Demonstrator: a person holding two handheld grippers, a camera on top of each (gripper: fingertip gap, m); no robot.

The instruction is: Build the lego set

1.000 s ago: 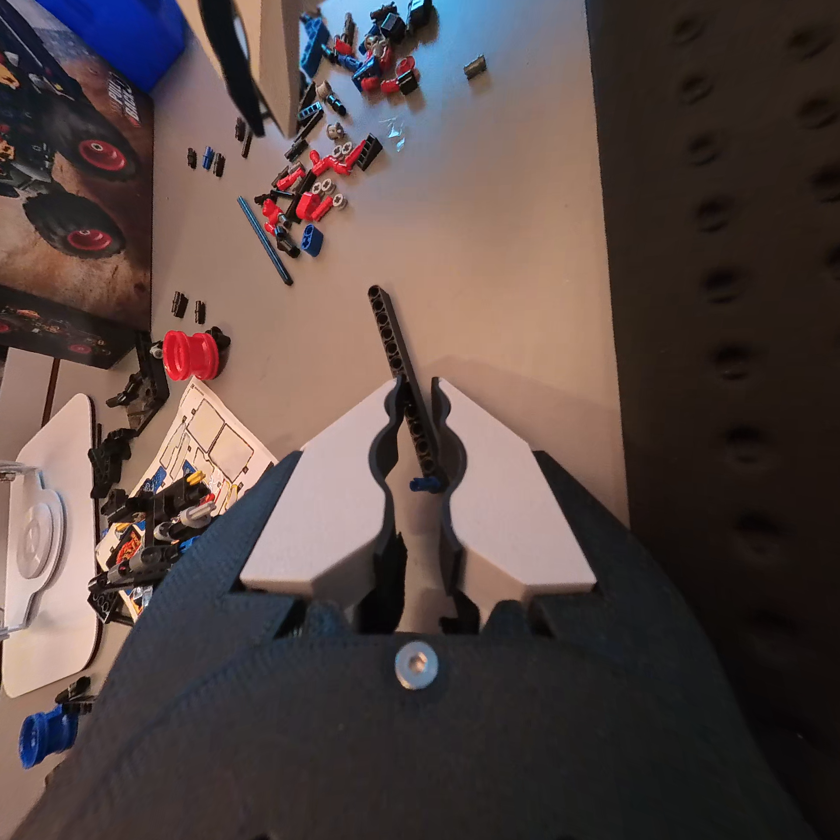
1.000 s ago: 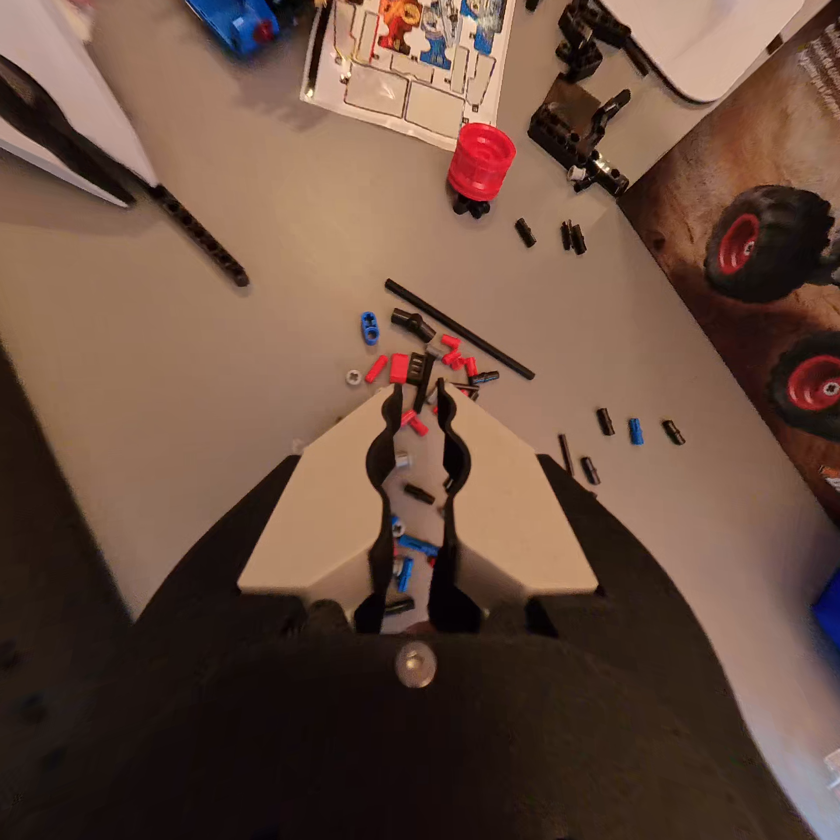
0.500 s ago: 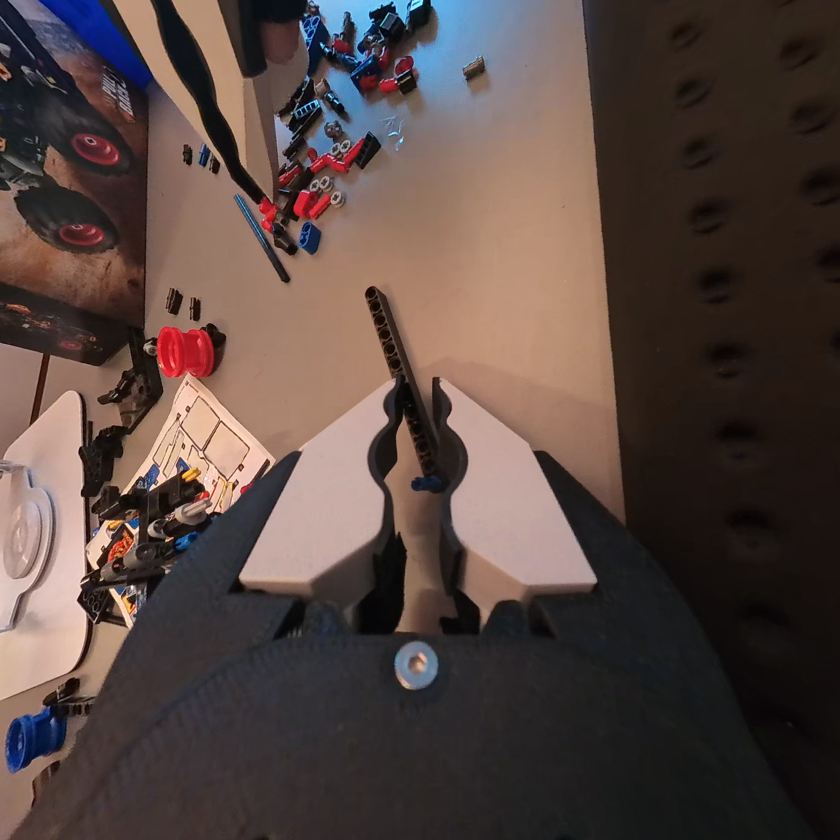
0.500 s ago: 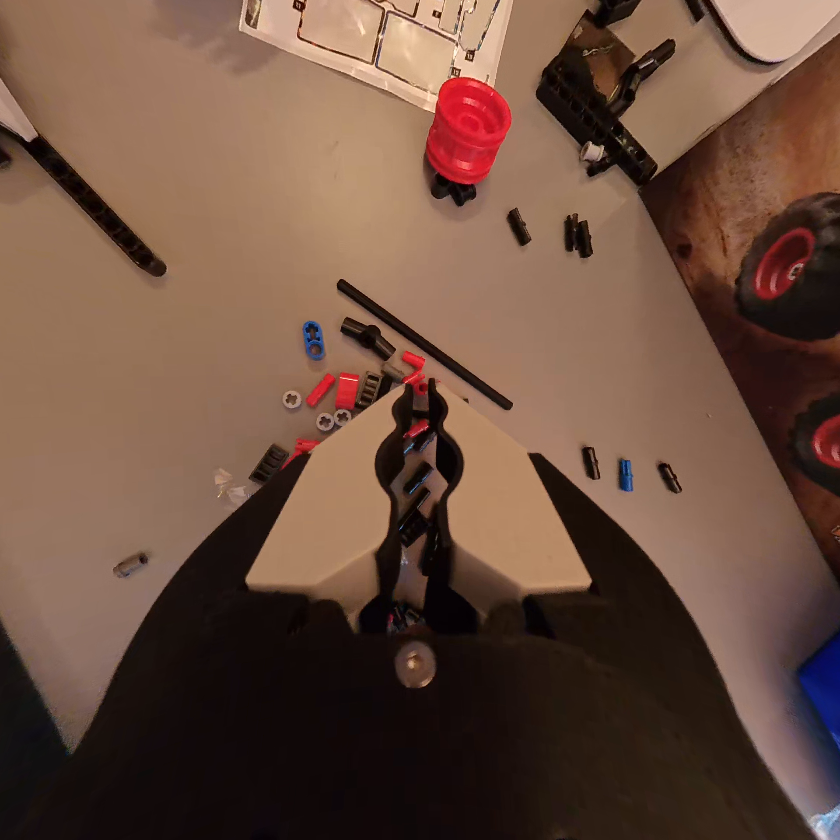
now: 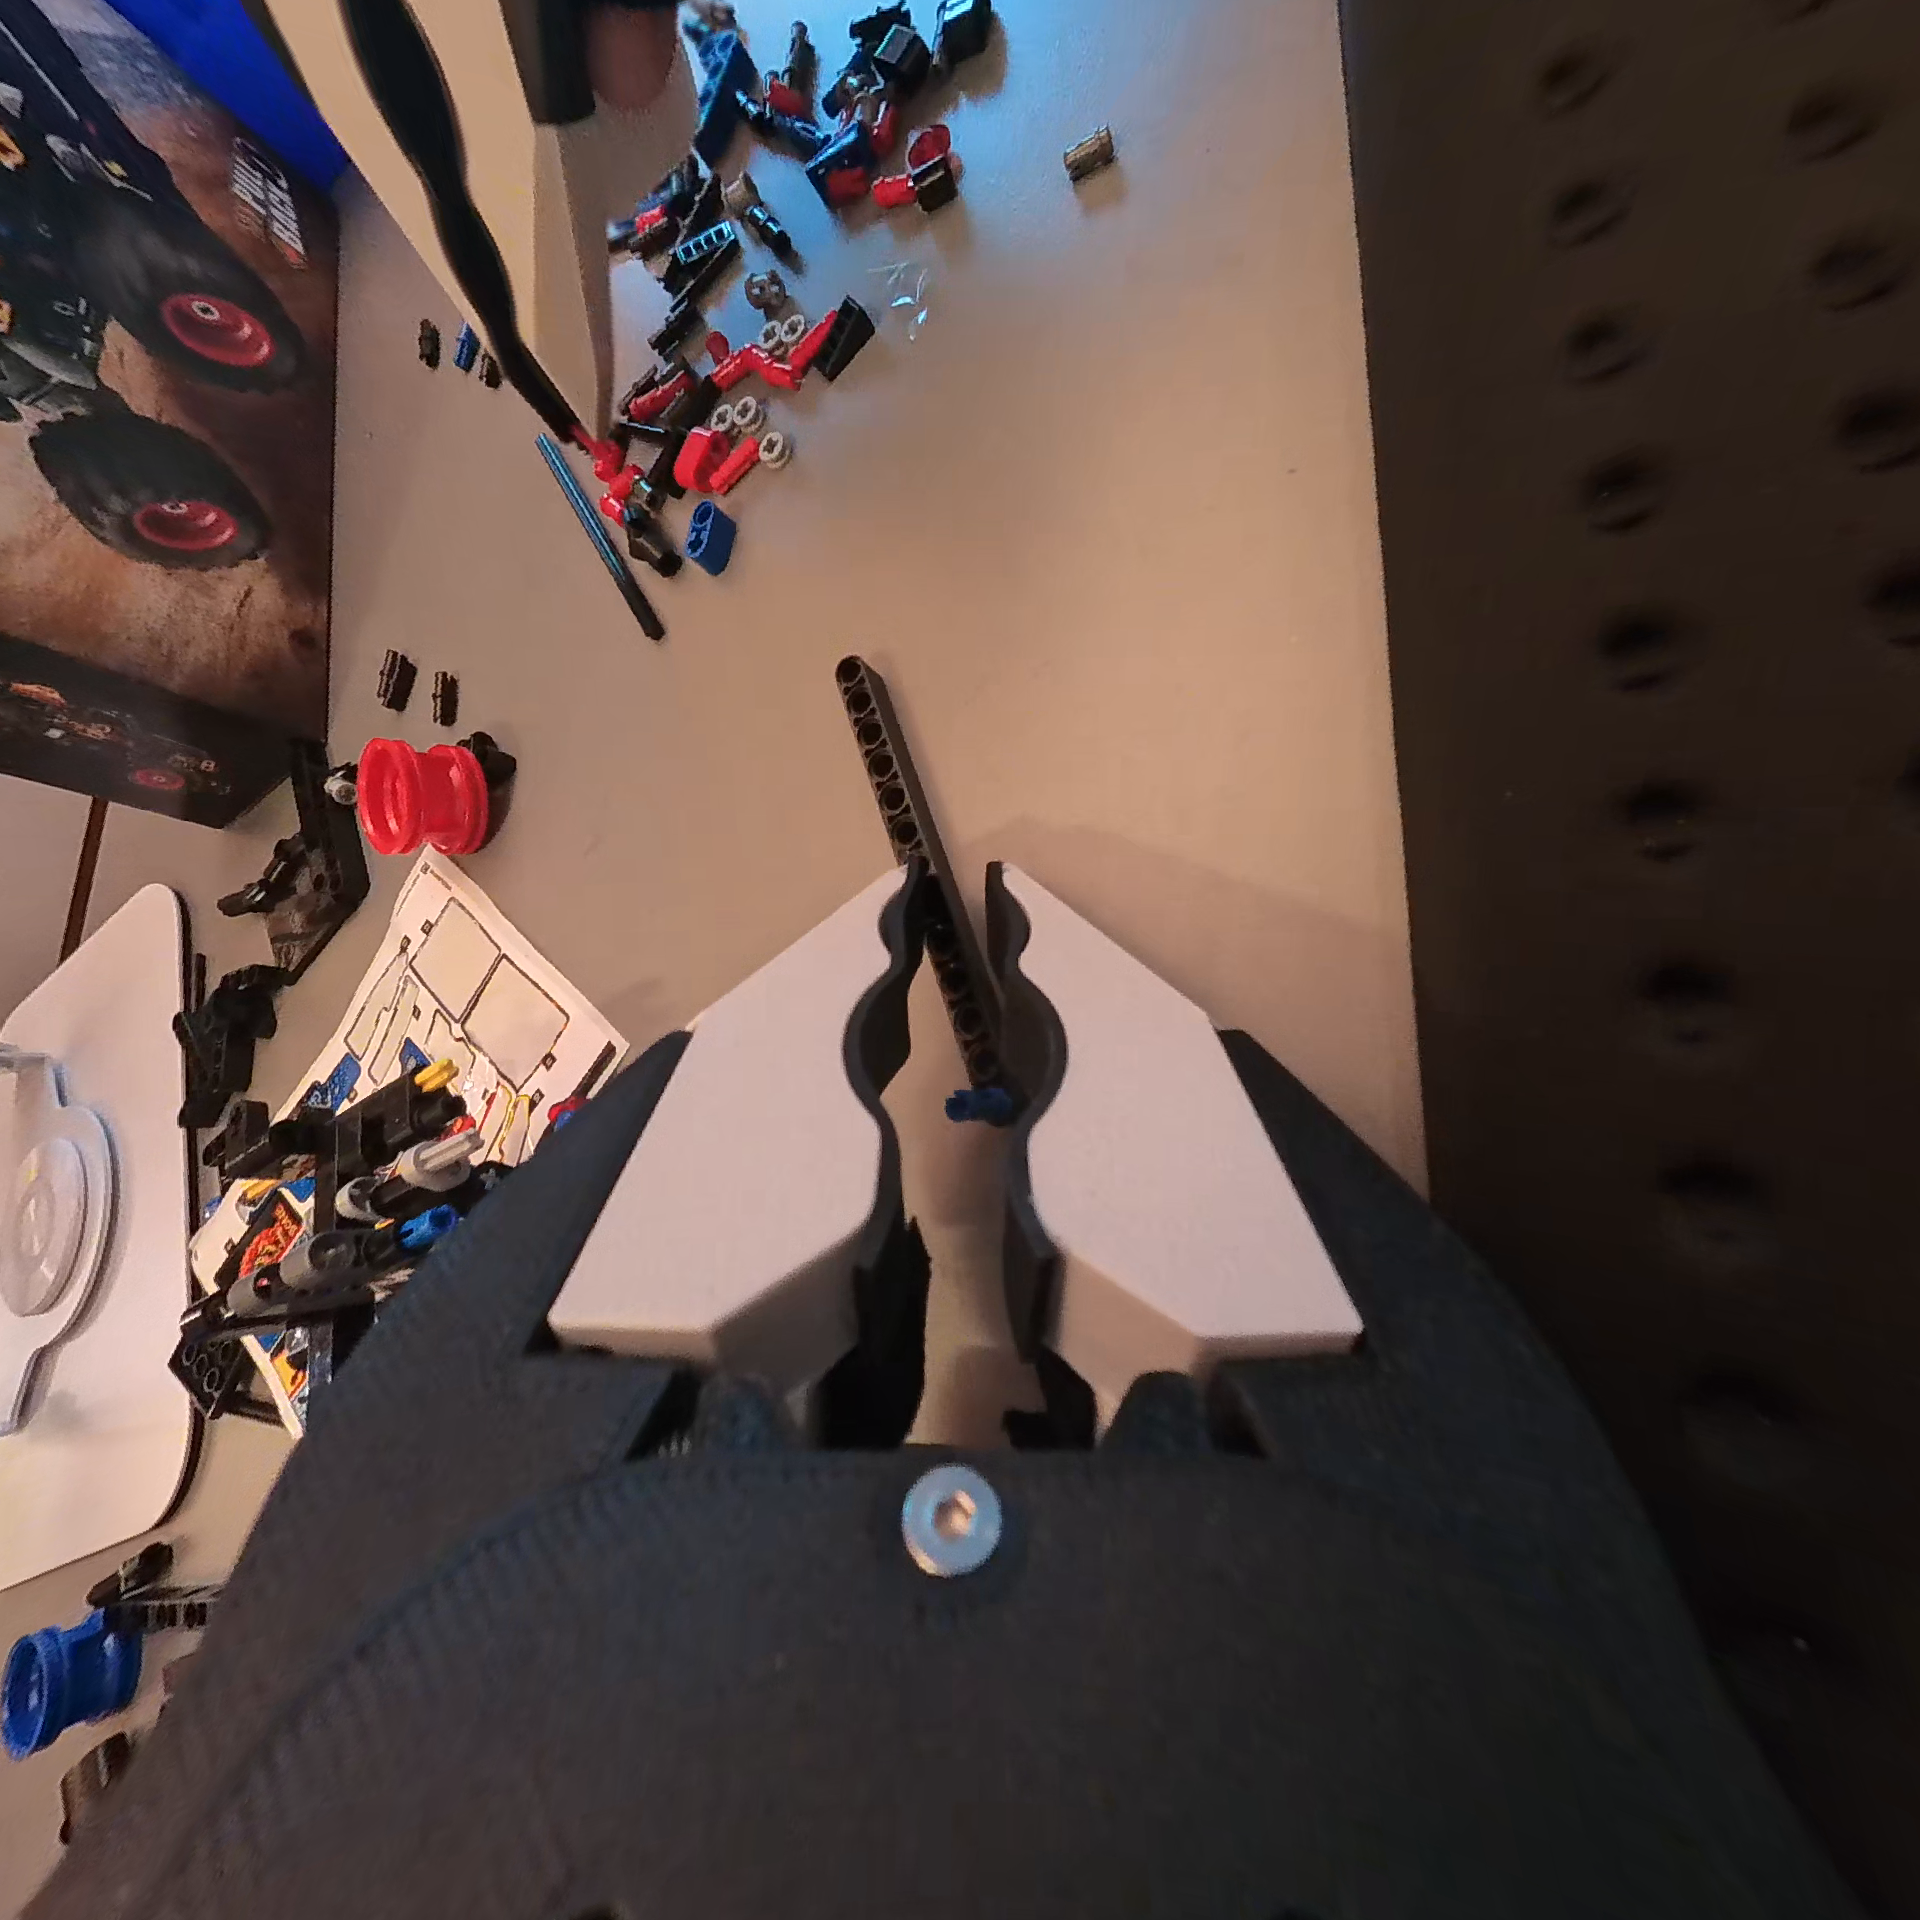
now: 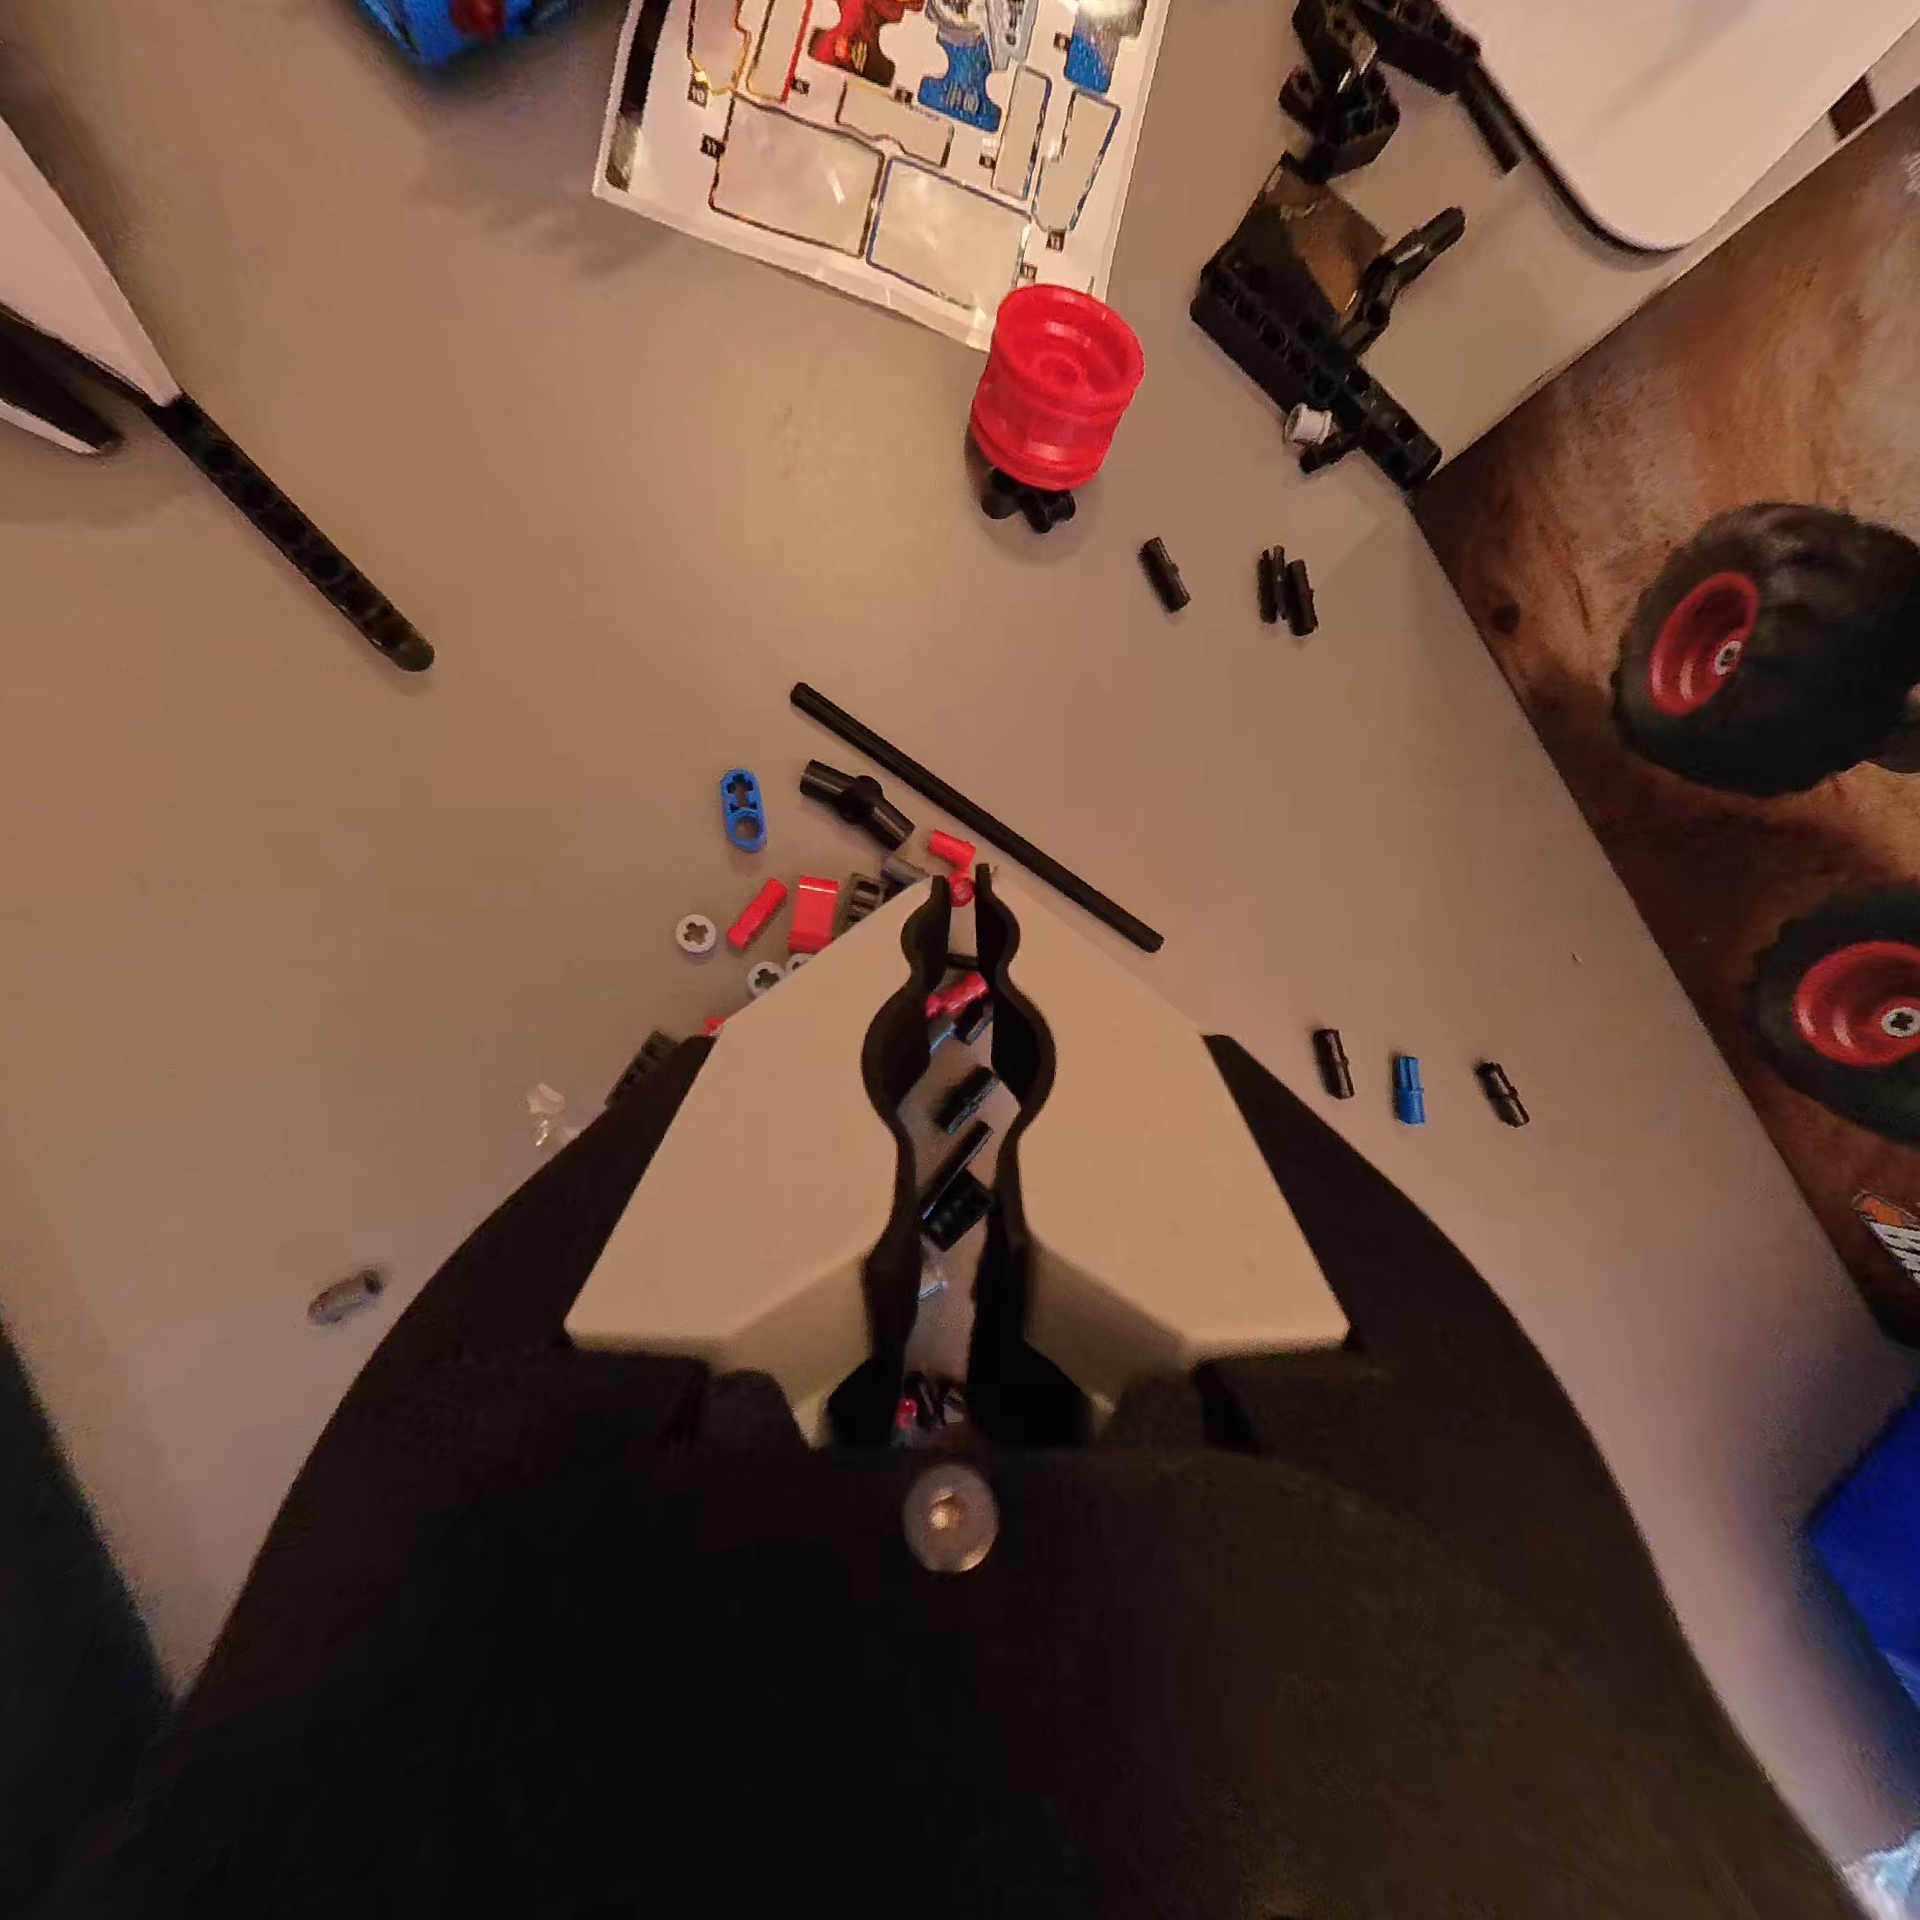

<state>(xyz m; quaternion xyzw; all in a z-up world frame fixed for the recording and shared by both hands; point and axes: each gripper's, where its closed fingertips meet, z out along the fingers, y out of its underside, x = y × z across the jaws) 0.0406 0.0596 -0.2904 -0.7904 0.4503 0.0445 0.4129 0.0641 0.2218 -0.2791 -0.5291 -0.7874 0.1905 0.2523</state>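
Observation:
My left gripper (image 5: 951,873) is shut on a long black holed beam (image 5: 888,769), which sticks out ahead above the grey table; a blue pin (image 5: 977,1104) sits in its near end. My right gripper (image 6: 961,885) is down at a pile of small red, black and grey parts (image 6: 800,914), its tips closed on a small red pin (image 6: 962,894). The right gripper also shows in the left wrist view (image 5: 577,426), at the pile's edge. The held beam also shows in the right wrist view (image 6: 301,545).
A black axle (image 6: 977,816), a blue connector (image 6: 741,810), loose pins (image 6: 1333,1062) and a red wheel hub (image 6: 1055,390) lie around. A sticker sheet (image 6: 883,156), a black frame (image 6: 1320,312), the set box (image 6: 1714,727), a partial build (image 5: 343,1195) and a white board (image 5: 94,1195) stand further off. The tips of one gripper are about 15 centimeters away from the tips of the other. My right tips are roughly 4 centimeters from the blue connector (image 6: 741,810).
My right gripper has moved along the parts pile toward the black axle and narrowed its jaws onto a small red pin. My left gripper has kept the beam nearly still.

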